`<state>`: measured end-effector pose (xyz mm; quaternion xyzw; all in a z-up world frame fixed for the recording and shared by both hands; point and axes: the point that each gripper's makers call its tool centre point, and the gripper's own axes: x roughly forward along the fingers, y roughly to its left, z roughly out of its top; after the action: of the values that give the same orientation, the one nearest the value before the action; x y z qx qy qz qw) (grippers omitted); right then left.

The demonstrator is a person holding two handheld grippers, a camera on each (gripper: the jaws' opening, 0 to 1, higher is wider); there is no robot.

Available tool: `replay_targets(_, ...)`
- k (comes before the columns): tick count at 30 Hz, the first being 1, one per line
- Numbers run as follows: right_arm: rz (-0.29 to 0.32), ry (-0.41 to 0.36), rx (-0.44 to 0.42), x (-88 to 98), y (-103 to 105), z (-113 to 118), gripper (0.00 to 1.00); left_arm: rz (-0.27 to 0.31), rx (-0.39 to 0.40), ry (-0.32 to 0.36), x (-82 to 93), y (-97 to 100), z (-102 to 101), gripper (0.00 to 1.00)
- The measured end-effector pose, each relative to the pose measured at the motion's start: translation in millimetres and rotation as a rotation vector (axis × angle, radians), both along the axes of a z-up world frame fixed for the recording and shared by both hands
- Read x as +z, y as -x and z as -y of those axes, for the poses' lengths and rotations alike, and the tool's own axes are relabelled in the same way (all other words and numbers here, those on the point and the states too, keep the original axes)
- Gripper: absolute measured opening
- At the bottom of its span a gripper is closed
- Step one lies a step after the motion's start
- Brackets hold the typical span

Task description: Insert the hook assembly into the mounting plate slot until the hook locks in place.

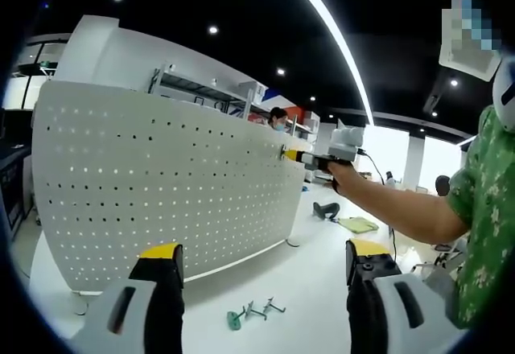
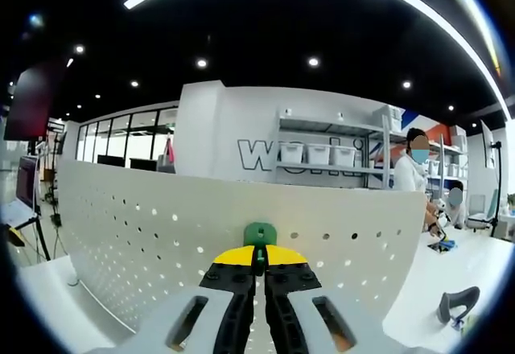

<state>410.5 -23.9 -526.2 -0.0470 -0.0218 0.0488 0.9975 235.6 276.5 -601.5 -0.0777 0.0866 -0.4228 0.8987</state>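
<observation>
In the right gripper view the right gripper [image 2: 259,259] has its yellow-tipped jaws pressed together, clenched on a small green hook assembly [image 2: 259,233] that sticks out just past the fingertips. The green piece sits against the white perforated mounting plate [image 2: 161,217], close under its top edge; whether it is already seated in a hole cannot be told from here. Beyond the fingers, past the plate's rim, stand white shelves with bins [image 2: 322,154], and a person in a white top [image 2: 410,169] is off to the right of the jaws. A grey object [image 2: 457,304] lies on the white table [image 2: 418,306] to the lower right.

In the left gripper view the left gripper [image 1: 261,265] holds nothing — its two yellow-capped fingers [image 1: 161,253] stand wide apart, released. Between them, ahead on the table [image 1: 306,281], lie more loose hooks [image 1: 253,312], green-based with metal prongs, well short of the plate's foot. The mounting plate [image 1: 161,193] stands upright ahead of the left finger. Ahead of the right finger, the right gripper [image 1: 302,156] comes in from the right, held in a person's hand [image 1: 346,179], its tip touching the plate near the upper right corner — a green patterned sleeve [image 1: 483,209] shows at the right.
</observation>
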Motion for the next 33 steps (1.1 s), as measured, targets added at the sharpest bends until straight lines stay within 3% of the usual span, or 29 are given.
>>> replay_targets(33,0.011,-0.007,0.016,1.5,0.0,-0.2,0.07,-0.001,-0.006,-0.005,-2.1,1.3,1.2,0.84)
